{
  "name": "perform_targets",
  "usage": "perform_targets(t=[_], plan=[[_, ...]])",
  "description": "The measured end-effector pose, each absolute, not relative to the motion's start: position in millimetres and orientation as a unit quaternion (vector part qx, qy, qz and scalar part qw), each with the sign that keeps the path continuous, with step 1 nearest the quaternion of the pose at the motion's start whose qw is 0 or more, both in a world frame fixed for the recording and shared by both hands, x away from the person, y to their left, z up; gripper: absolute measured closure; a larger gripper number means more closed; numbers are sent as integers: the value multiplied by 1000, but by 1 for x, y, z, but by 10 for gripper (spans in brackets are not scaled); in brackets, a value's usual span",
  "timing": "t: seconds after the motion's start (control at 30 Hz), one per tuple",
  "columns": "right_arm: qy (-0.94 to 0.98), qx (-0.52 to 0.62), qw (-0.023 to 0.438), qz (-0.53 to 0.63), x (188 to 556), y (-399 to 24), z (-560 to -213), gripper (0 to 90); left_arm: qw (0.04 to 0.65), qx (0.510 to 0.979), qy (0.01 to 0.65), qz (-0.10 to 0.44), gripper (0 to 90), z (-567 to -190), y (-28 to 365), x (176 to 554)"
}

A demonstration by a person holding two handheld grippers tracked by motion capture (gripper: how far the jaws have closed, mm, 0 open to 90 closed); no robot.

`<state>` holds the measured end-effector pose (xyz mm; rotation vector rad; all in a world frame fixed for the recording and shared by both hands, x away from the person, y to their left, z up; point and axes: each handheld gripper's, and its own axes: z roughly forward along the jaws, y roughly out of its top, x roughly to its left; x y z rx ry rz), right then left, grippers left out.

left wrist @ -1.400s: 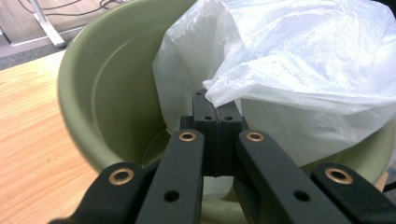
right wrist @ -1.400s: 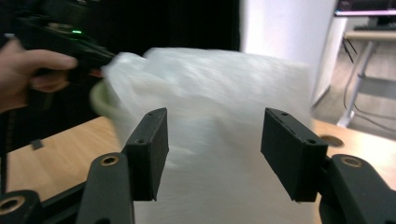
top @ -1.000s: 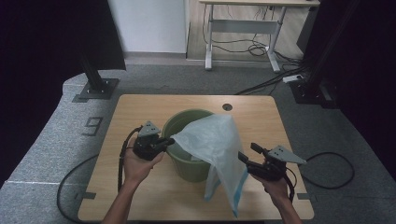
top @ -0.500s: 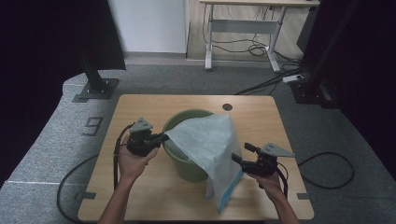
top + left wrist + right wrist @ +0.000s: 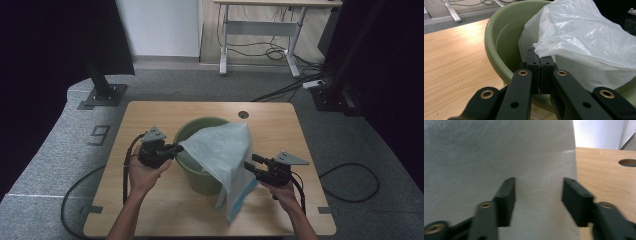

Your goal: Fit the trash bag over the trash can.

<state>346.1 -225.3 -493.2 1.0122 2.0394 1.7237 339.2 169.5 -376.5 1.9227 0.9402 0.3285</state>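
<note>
White plastic bag: draped over the green bucket's rim.
Left gripper: clamped on the bag's edge at the bucket.
Right gripper: jaws apart, just closing, against the bag beside the bucket.

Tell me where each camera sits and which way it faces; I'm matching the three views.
High view: above the person's side, looking forward and down on the table; both forearms, left gripper and right gripper show.
Left gripper view: rides the left gripper, looking along its shut jaws, which pinch the bag over the bin.
Right gripper view: rides the right gripper, facing the bag; its jaws, just closing, stand apart.
All three share the bag and table.
</note>
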Motion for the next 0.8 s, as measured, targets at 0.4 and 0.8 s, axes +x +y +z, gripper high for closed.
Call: perform_targets(t=[0.4, 0.8], plan=[[698, 319, 134, 628, 309, -222, -474, 491, 473, 784, 379, 131, 875, -377, 169, 335], [720, 285, 143, 616, 236, -183, -454, 223, 475, 788, 371, 130, 876, -376, 163, 330]])
